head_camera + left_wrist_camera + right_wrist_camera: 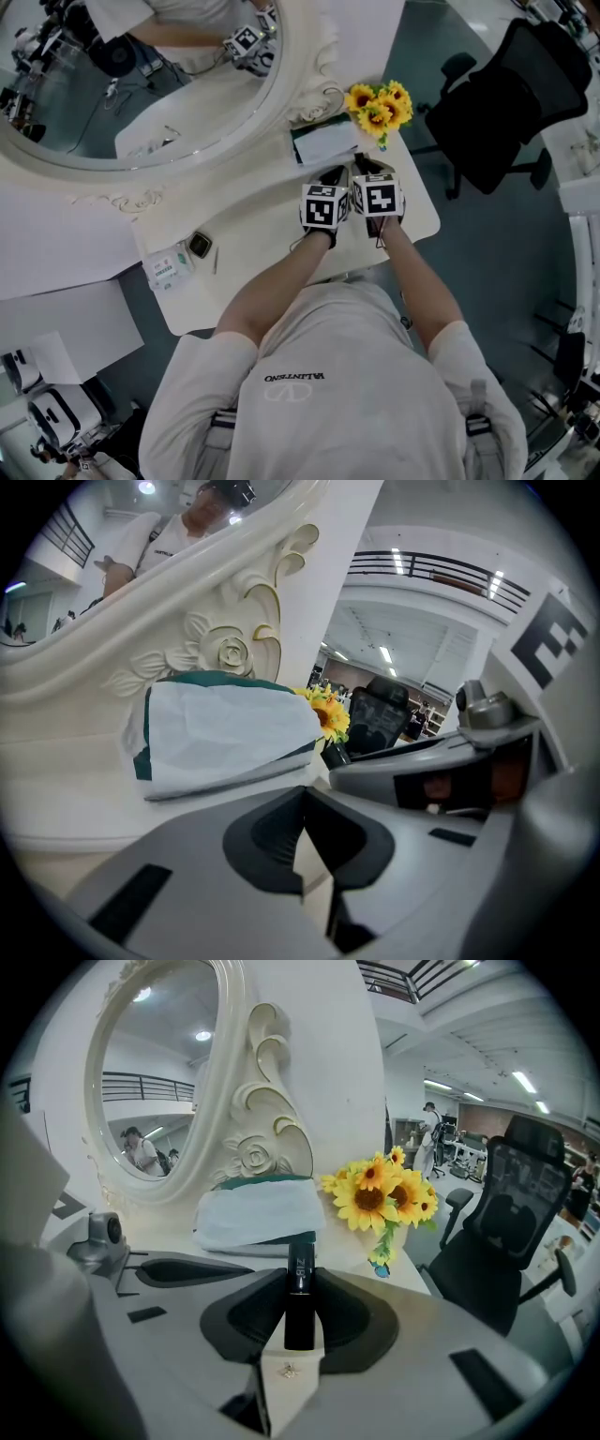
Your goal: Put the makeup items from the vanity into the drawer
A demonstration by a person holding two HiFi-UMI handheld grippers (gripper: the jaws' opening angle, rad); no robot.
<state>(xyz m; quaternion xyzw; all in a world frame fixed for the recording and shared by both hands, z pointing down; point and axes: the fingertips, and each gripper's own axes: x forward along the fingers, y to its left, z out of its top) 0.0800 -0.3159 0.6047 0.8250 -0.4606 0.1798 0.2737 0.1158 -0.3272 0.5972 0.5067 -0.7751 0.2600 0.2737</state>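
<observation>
Right gripper view showed the right hand-held gripper [300, 1281] pinching a black makeup tube [300, 1262] lengthwise between its jaws; the left hand-held gripper [302, 799] was pressed together.

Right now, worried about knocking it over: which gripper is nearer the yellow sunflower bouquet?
Right. The right gripper sits just short of the yellow sunflower bouquet; the left gripper is alongside it, farther left.

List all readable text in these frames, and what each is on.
"VALENTINO": on the back of the person's shirt, upside down in the head view.
Perhaps "BIZ": pale letters along the black tube held in the right gripper; unsure.
Packet on the vanity: print too small to read.
Marker cubes: patterns only, no letters.
</observation>
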